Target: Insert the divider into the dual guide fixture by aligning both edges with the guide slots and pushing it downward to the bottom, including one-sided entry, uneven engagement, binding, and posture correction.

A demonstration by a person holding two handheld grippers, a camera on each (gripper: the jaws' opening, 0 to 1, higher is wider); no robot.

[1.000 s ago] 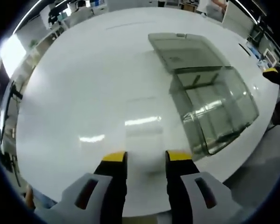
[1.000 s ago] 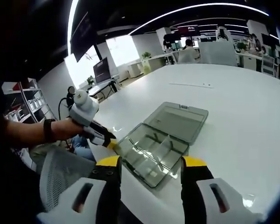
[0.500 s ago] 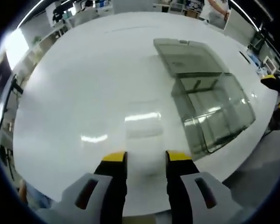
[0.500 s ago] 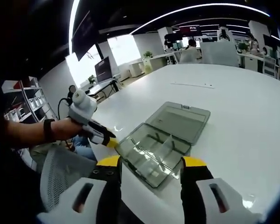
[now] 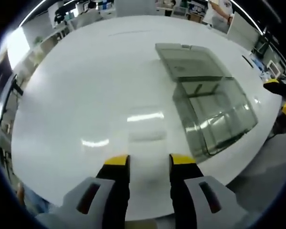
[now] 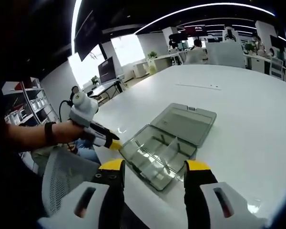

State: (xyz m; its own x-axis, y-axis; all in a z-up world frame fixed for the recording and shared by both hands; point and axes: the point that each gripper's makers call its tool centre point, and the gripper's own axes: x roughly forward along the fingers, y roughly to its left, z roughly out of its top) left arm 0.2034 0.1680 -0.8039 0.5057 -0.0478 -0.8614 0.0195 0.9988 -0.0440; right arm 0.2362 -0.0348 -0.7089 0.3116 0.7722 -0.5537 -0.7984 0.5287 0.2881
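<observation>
A clear plastic box (image 5: 213, 117) stands on the white table (image 5: 76, 86) with its lid (image 5: 188, 59) laid open behind it. In the right gripper view the box (image 6: 157, 155) shows partition walls (image 6: 170, 147) inside. A faint clear rectangular plate (image 5: 146, 123), seemingly the divider, lies flat on the table left of the box. My left gripper (image 5: 148, 162) is open just short of that plate, with nothing between its jaws. A hand holds the left gripper (image 6: 105, 139) by the box's left corner. My right gripper (image 6: 155, 167) is open above the box's near side, and its yellow tips (image 5: 282, 95) show at the right edge.
The table's curved edge (image 5: 238, 164) runs close under the box, with floor beyond. A mesh office chair (image 6: 62, 179) stands beside the table at the left. Desks, monitors and seated people (image 6: 195, 47) lie far behind the table.
Both views have drifted slightly with the hands. The box, the lid and the flat plate lie as before, and both grippers stay open and empty.
</observation>
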